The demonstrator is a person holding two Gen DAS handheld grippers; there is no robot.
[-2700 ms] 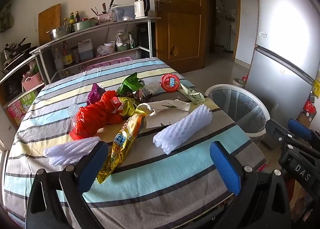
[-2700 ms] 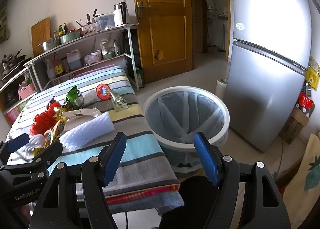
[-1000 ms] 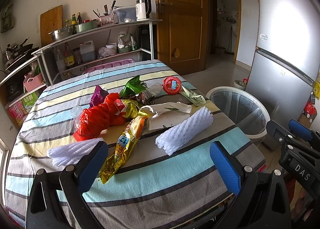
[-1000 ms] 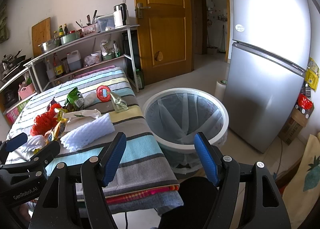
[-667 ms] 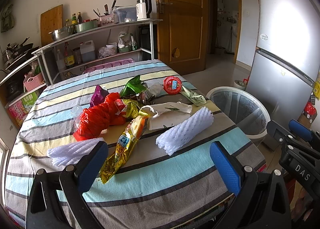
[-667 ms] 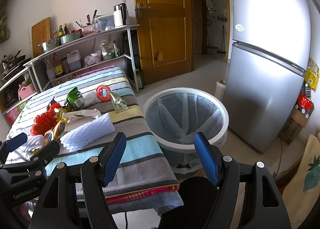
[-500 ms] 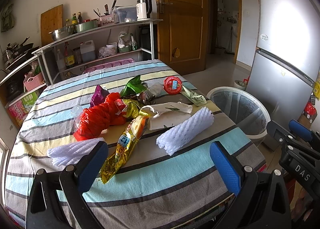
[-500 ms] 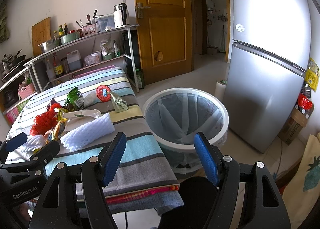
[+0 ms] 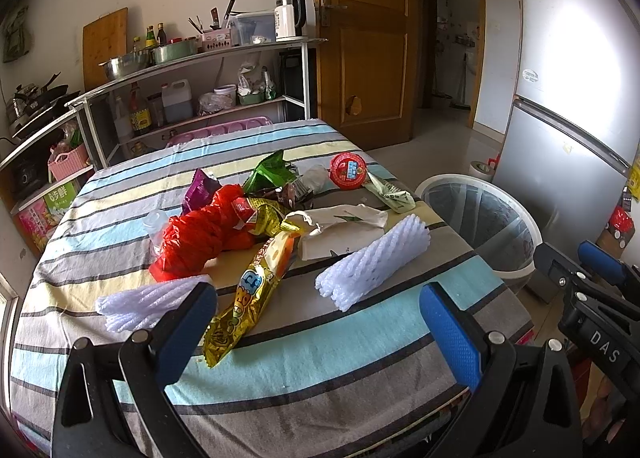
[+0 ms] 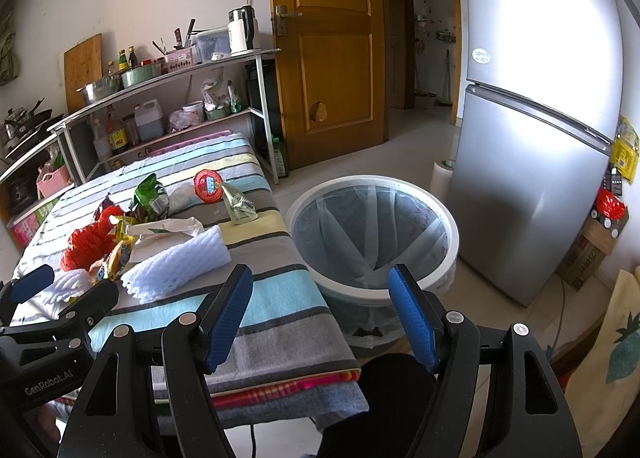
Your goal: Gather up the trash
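Observation:
Trash lies on a striped tablecloth [image 9: 304, 354]: a white foam net sleeve [image 9: 374, 262] [image 10: 178, 264], a second foam sleeve [image 9: 144, 304], a gold snack wrapper [image 9: 250, 296], a red plastic bag [image 9: 196, 236], a white paper bag [image 9: 340, 225], a green wrapper [image 9: 270, 173] and a red round lid [image 9: 348, 171] [image 10: 208, 185]. A white bin [image 10: 372, 238] [image 9: 482, 221] with a clear liner stands on the floor right of the table. My left gripper [image 9: 316, 322] hovers open over the table's near edge. My right gripper [image 10: 320, 316] hangs open between table corner and bin.
A metal shelf rack [image 9: 192, 85] with bottles, bowls and a kettle stands behind the table. A wooden door [image 10: 324, 49] is at the back, a silver fridge [image 10: 532, 161] right of the bin, a cardboard box [image 10: 588, 254] beside it.
Almost nothing differs; the left wrist view has drifted very slightly, and both grippers stay open and empty.

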